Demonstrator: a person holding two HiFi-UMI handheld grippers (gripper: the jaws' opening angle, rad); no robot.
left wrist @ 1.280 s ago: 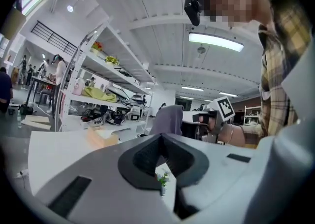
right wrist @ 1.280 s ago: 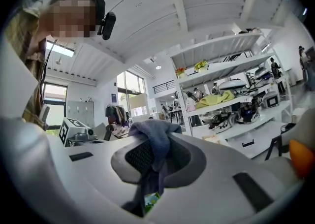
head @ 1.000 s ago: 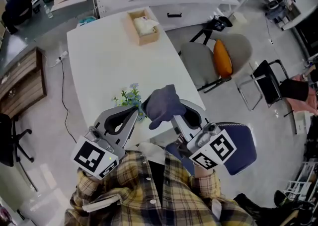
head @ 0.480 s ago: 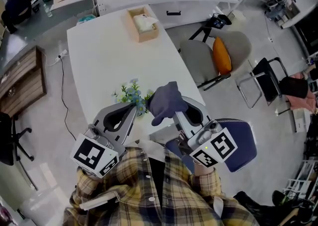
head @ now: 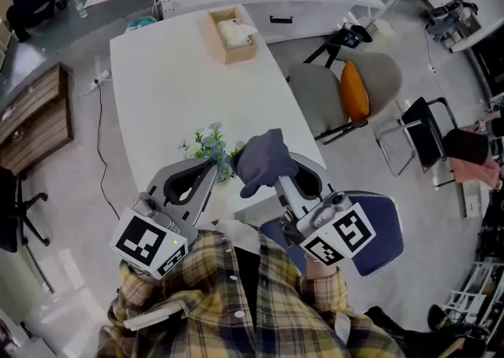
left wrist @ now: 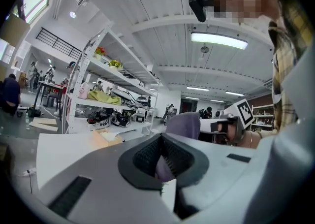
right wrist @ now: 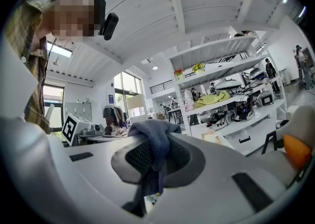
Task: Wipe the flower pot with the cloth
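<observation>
Left claw (head: 216, 174): clamped tight on the flower pot (head: 209, 150), whose small blue and white blooms rise just past its tips, at the near edge of the white desk (head: 173, 81). Right claw (head: 272, 179): clamped on the grey-blue cloth (head: 264, 160), bunched above its tips and hanging below, just beside the blooms.

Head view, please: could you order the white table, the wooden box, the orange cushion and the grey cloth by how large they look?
1. White table, by far the largest.
2. Grey cloth and wooden box: about alike. The cloth is held up nearer the camera, so I leave them unranked.
3. Orange cushion, smallest.
</observation>
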